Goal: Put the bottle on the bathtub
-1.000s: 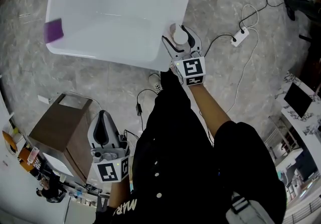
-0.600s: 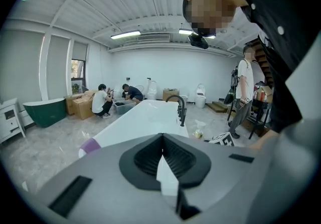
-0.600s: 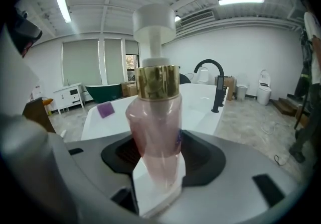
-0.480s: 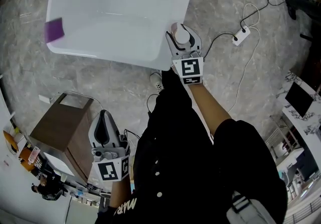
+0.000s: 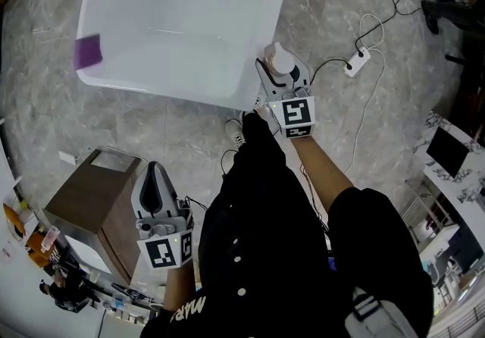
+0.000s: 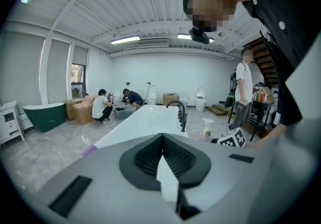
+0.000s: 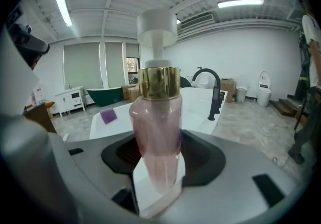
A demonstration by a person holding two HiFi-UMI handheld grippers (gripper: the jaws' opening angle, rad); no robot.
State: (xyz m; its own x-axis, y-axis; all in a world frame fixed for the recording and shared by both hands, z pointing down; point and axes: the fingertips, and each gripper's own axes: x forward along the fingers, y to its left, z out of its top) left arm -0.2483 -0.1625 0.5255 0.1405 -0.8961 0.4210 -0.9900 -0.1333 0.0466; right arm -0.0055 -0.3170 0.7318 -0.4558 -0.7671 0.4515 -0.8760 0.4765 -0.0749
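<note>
Just off the near right corner of the bathtub point(image 5: 189, 90), the pink pump bottle point(image 7: 154, 132), probably light, stiff and slick, is clamped low on its body, a sound hold, by the right gripper point(image 5: 282, 75), whose jaws have just been closing on it, while the jaws of the left gripper point(image 5: 154, 177) are seen together, empty.

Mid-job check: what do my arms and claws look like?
The left claw and right claw are light grey tapered shells with black ribbed pads, each backed by a white cube with black square markers. Sleeves are black and short; the top has white buttons.
</note>
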